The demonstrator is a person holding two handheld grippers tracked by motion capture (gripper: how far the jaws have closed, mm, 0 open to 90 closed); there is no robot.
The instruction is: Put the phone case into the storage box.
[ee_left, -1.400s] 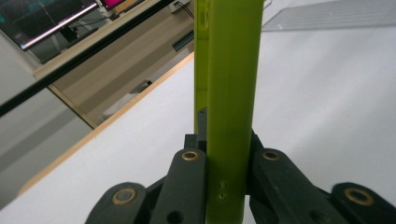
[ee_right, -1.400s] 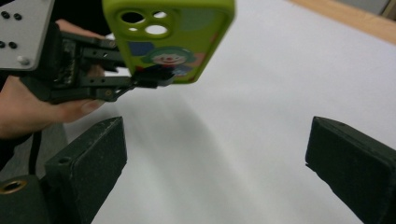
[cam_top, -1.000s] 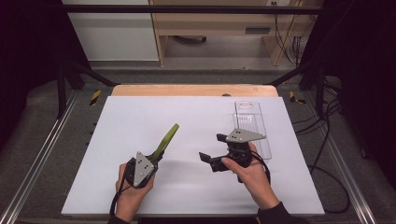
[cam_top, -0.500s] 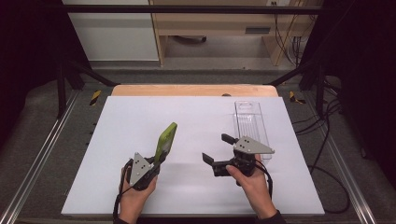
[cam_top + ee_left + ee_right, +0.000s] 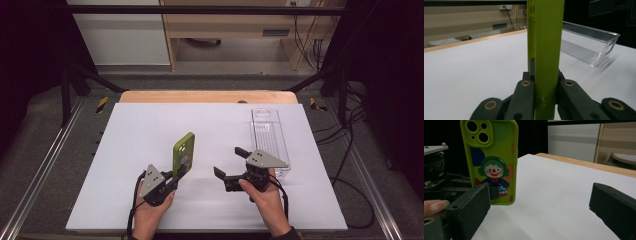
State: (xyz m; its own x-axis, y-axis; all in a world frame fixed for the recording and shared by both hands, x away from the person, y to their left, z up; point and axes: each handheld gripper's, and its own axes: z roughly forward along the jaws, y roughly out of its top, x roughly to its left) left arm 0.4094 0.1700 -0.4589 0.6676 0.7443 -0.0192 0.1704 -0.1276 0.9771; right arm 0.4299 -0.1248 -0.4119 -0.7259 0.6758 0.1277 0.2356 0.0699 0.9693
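left hand-held gripper point(image 5: 175, 176) | clamps green phone case point(image 5: 183, 154) | clear tray point(image 5: 269, 136) holds nothing

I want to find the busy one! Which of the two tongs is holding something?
The left tongs. They are shut on the bottom of the green phone case, holding it upright. The right tongs stand open with nothing between them.
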